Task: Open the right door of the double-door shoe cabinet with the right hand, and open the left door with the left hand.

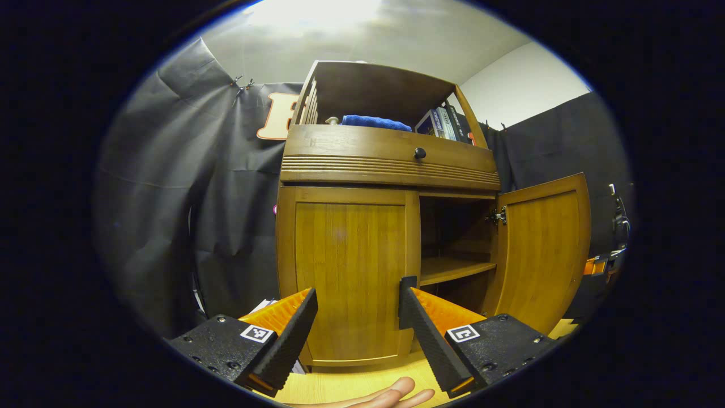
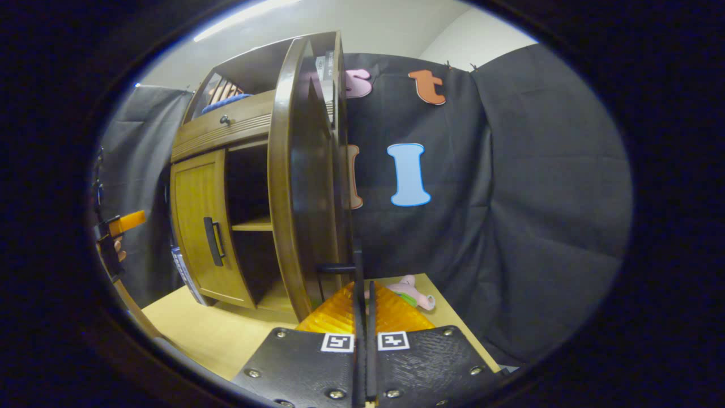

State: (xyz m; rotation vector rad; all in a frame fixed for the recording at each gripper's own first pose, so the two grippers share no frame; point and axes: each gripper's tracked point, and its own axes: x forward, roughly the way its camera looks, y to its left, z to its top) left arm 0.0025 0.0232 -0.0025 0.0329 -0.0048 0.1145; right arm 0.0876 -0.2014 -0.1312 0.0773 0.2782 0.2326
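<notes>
My right gripper (image 2: 362,272) is closed to a thin slit at the handle (image 2: 335,268) of the right door (image 2: 308,181), which stands swung open. My left gripper (image 1: 358,306) is spread wide in front of the closed left door (image 1: 351,272).

A staged recording booth dressed as a home corner, not a lived-in room. Black cloth (image 1: 187,198) hangs clipped as walls at 9 and 3 o'clock around a wooden shoe cabinet (image 1: 351,255), with plain white wall and ceiling above at 12 o'clock. The cabinet stands on a pale wooden counter (image 2: 226,334). Homely props: a folded blue towel (image 1: 374,122) and books (image 1: 444,124) on its top shelf, a soft toy (image 2: 413,292) by the cloth.
</notes>
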